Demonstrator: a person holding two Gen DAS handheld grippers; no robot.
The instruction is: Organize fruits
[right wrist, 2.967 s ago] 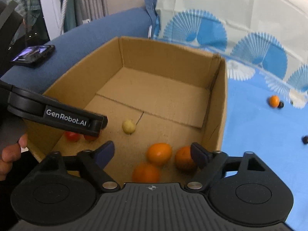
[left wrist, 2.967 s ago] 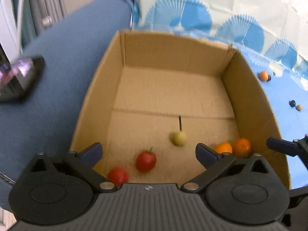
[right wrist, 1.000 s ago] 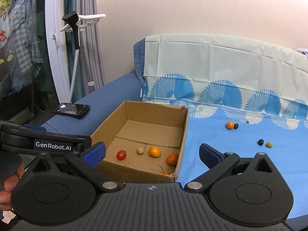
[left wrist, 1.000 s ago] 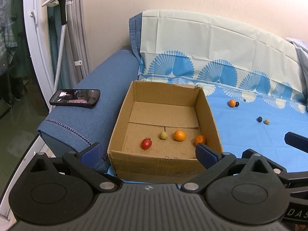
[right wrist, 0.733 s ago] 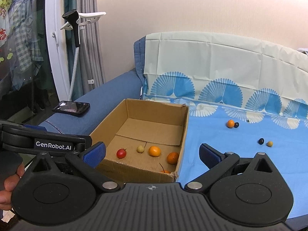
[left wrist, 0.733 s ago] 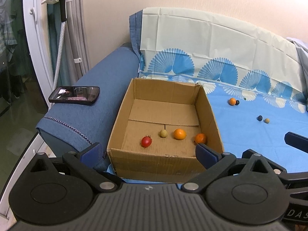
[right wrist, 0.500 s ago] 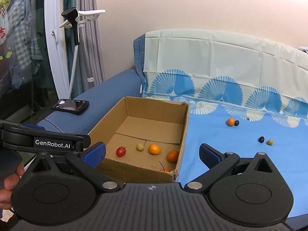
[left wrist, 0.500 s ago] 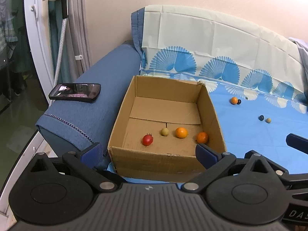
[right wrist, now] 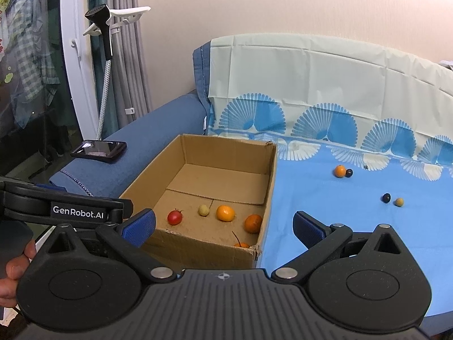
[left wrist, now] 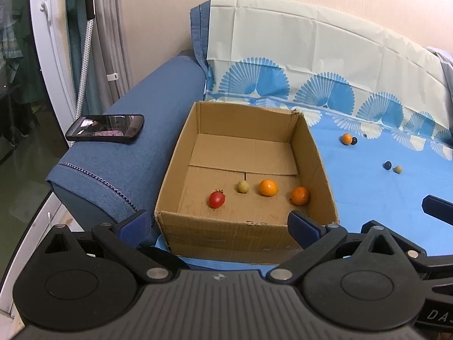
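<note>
An open cardboard box sits on the blue sheet against the sofa arm. On its floor lie a red tomato, a small pale fruit and two oranges. Another orange fruit peeks over the near wall. Out on the sheet lie an orange touching a dark berry, and a second dark berry beside a tan fruit. My left gripper and right gripper hang open and empty, short of the box.
A black phone lies on the blue sofa arm. A garment steamer on a pole and curtains stand at the left. A hand holds the left gripper's handle. The patterned cloth covers the sofa back.
Both grippers have pulled far back and up out of the box since three seconds ago. Over the last second they drifted slightly closer; the fruits have stayed put.
</note>
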